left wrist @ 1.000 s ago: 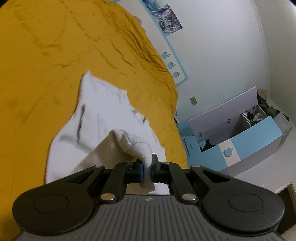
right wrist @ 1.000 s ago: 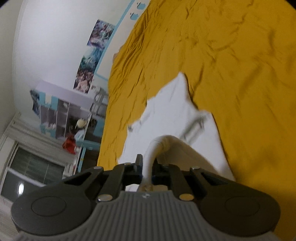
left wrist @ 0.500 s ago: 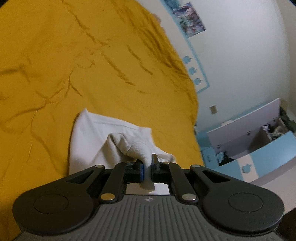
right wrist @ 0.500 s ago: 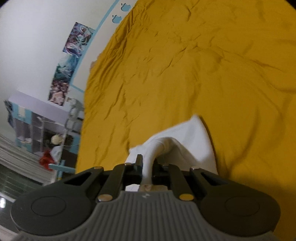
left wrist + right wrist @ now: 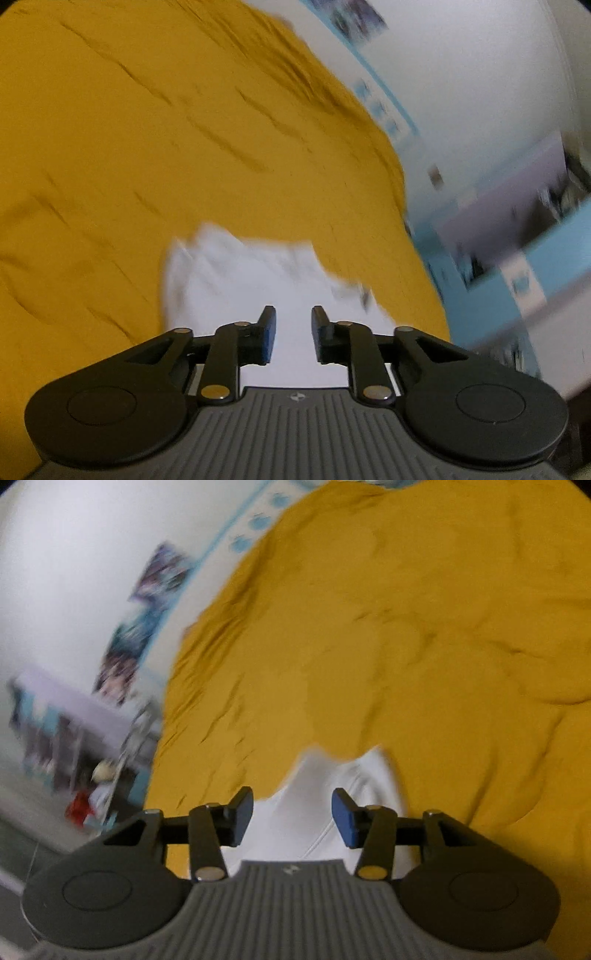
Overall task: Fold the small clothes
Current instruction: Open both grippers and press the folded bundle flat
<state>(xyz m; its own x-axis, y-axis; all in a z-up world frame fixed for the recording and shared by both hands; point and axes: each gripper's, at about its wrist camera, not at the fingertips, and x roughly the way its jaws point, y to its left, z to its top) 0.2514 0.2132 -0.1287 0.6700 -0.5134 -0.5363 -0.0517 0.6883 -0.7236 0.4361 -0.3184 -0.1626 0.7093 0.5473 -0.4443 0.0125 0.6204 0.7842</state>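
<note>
A small white garment (image 5: 258,273) lies on the mustard-yellow bedspread (image 5: 147,147), blurred by motion. My left gripper (image 5: 293,325) is open and empty just above the garment's near part. In the right wrist view the same white garment (image 5: 317,812) lies below my right gripper (image 5: 291,812), which is open wide and empty. The garment's near edge is hidden behind both gripper bodies.
The yellow bedspread (image 5: 406,627) fills most of both views. A white wall with posters (image 5: 155,590) and a blue strip runs along the bed's far side. A blue and white toy chest (image 5: 517,251) stands past the bed's edge. Shelving with toys (image 5: 74,738) stands at the left.
Both grippers held folds of the white garment and carried them forward over it. Now both have opened and let go, and the cloth lies on the bed.
</note>
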